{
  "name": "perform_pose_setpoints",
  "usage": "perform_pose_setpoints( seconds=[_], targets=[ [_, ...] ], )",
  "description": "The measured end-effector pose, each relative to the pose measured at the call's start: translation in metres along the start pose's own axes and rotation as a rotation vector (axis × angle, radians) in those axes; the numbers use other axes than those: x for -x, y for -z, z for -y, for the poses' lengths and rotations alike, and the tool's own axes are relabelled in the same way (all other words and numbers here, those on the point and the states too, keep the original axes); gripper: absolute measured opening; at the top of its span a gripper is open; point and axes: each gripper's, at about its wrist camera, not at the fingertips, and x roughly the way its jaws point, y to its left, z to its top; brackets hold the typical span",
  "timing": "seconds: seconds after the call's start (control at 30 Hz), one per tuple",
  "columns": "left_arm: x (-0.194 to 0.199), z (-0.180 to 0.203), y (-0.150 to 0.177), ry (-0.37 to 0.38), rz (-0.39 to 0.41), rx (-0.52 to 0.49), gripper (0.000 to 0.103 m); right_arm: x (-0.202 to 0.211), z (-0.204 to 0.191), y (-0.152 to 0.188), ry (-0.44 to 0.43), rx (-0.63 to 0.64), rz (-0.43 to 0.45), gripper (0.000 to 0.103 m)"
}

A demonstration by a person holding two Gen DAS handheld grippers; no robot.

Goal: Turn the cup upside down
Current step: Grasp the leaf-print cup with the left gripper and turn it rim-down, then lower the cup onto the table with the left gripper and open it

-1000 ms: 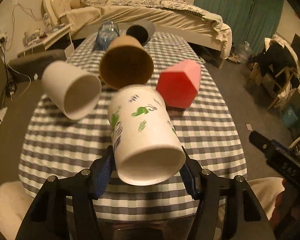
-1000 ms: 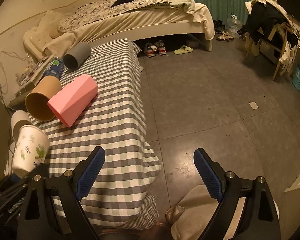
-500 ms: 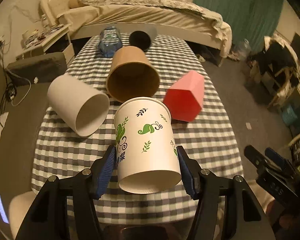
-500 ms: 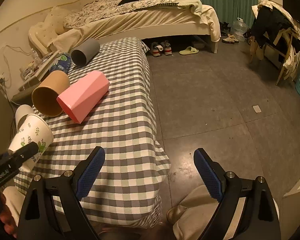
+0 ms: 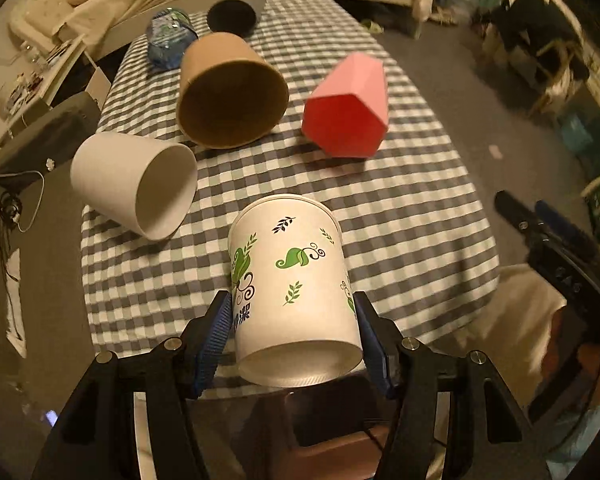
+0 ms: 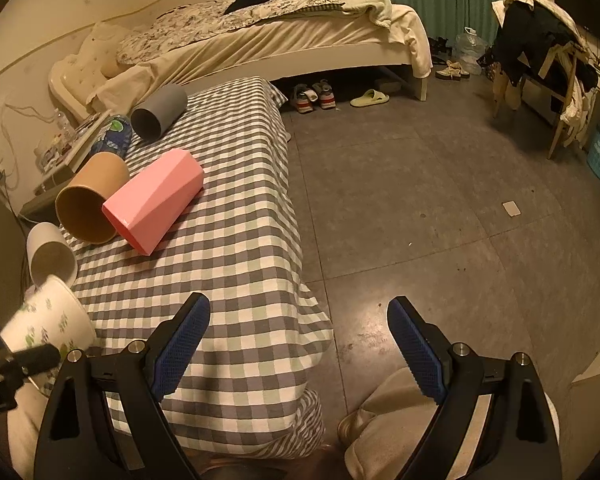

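My left gripper (image 5: 292,312) is shut on a white paper cup with green leaf prints (image 5: 290,276), gripping it near its narrow base. The cup is held over the near end of the checked table (image 5: 399,220), tilted with its wide rim pointing away and down toward the cloth. The same cup shows at the left edge of the right wrist view (image 6: 48,320). My right gripper (image 6: 298,344) is open and empty, off the table's right side above the floor; it also shows in the left wrist view (image 5: 539,224).
On the table lie a plain white cup (image 5: 136,184), a brown paper cup (image 5: 232,96), a pink faceted cup (image 5: 347,108), a grey cup (image 5: 236,12) and a blue bottle (image 5: 168,36). A bed (image 6: 280,40) stands beyond; a chair (image 6: 547,60) is at the right.
The left gripper has tipped the leaf-print cup further, so its wide rim now faces away and down instead of toward the camera. The right gripper stayed open.
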Motion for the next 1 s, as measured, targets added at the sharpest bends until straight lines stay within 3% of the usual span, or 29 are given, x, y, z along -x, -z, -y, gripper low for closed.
perform_pose_setpoints(
  seconds=[0.33, 0.5, 0.6, 0.67, 0.9, 1.0],
  targets=[
    [-0.014, -0.002, -0.028, -0.004, 0.085, 0.029, 0.061, -0.004, 0.011, -0.003, -0.003, -0.035, -0.011, 0.091],
    [-0.009, -0.004, -0.02, -0.012, 0.207, 0.039, 0.063, -0.001, 0.015, -0.005, -0.001, -0.042, -0.005, 0.091],
    [-0.001, -0.001, -0.014, -0.067, 0.298, 0.02, 0.084, 0.003, 0.012, -0.007, -0.009, -0.032, 0.011, 0.091],
    [0.005, 0.001, -0.011, -0.097, 0.344, 0.007, 0.086, 0.01, 0.007, -0.01, -0.014, -0.013, 0.026, 0.091],
    [0.033, -0.007, -0.005, -0.043, 0.421, 0.059, 0.087, 0.044, -0.016, -0.021, -0.019, 0.057, 0.091, 0.091],
    [0.06, -0.012, -0.002, -0.009, 0.491, 0.098, 0.087, 0.064, -0.025, -0.024, -0.018, 0.085, 0.13, 0.091]
  ],
)
